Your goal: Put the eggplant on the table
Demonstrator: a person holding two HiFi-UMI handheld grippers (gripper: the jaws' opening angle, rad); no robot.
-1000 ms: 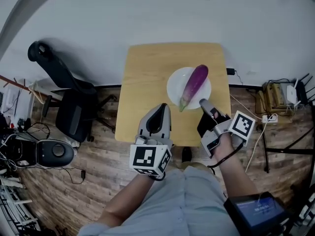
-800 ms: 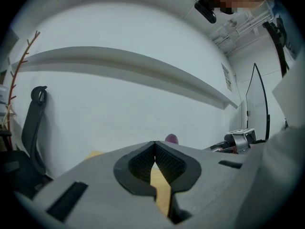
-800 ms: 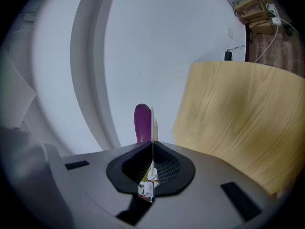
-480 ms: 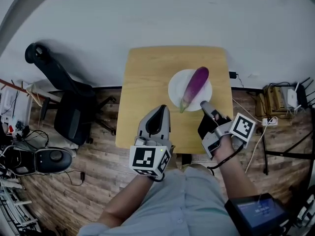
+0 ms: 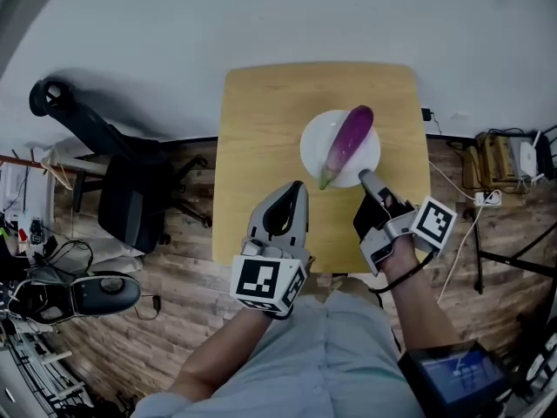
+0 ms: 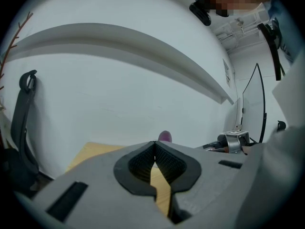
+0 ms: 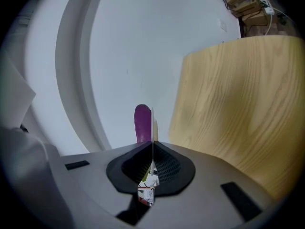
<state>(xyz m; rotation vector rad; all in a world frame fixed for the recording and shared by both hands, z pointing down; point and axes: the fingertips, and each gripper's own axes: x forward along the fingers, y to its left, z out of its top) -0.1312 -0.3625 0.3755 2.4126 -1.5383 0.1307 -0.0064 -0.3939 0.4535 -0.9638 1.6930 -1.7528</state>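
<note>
A round white plate (image 5: 312,151) holds the eggplant (image 5: 346,144), its near rim just ahead of the right gripper (image 5: 364,178), whose jaws are pressed together. The left gripper (image 5: 298,186), also closed, hovers beside it; a black chair (image 5: 130,190) stands well off to its left. The eggplant is long, glossy purple and green-stemmed; the table (image 5: 261,120) is pale, square wood-grain.

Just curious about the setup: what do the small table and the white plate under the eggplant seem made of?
The table looks like pale wood or wood-grain laminate, matte: grain streaks run along its top. The plate looks like white ceramic, perhaps plastic: smooth, evenly white surface.
</note>
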